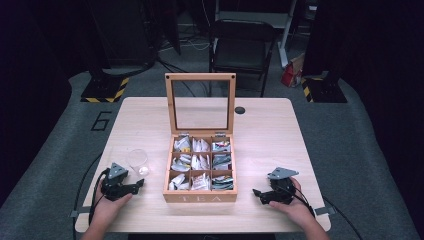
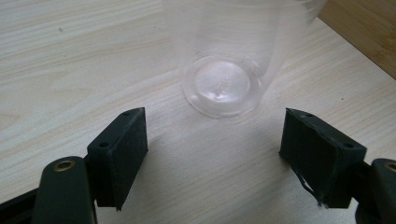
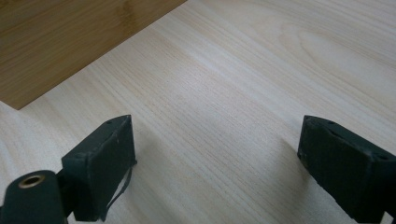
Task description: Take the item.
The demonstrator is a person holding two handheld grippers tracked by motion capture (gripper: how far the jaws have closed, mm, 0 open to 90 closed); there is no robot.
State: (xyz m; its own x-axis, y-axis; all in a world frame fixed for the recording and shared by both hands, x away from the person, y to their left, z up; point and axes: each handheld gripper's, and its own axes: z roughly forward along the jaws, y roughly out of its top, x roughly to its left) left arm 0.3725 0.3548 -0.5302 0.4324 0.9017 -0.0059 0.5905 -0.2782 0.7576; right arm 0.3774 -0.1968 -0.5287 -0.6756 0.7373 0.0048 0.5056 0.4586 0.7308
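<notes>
The wooden table (image 1: pixel 270 125) is the biggest thing, pale and with a small dark round hole (image 1: pixel 240 110) near its far edge. In its middle stands the tea box (image 1: pixel 200 196), made of wood, with the word TEA on its front wall. Its lid (image 1: pixel 200 102) stands upright at the back and has a clear window. Inside there are nine compartments in three rows, and each one holds tea bags (image 1: pixel 200 162) in white and grey wrappers.

To the left of the box, near to it but not touching, a clear plastic cup (image 1: pixel 137 161) stands upright on the table. In the left gripper view the cup (image 2: pixel 229 70) is just in front of the jaws and between their lines, but they do not touch it.

The left gripper (image 1: pixel 134 187) rests low on the table just below the cup, held by the left hand (image 1: pixel 107 200). Its jaws (image 2: pixel 215 140) stand wide apart and hold nothing.

The right gripper (image 1: pixel 260 194) is on the other side of the box, held by the right hand (image 1: pixel 297 207), and points to the box. Its jaws (image 3: pixel 217 154) are also wide apart with bare table between them, and a corner of the box wall (image 3: pixel 70 37) is seen ahead.
</notes>
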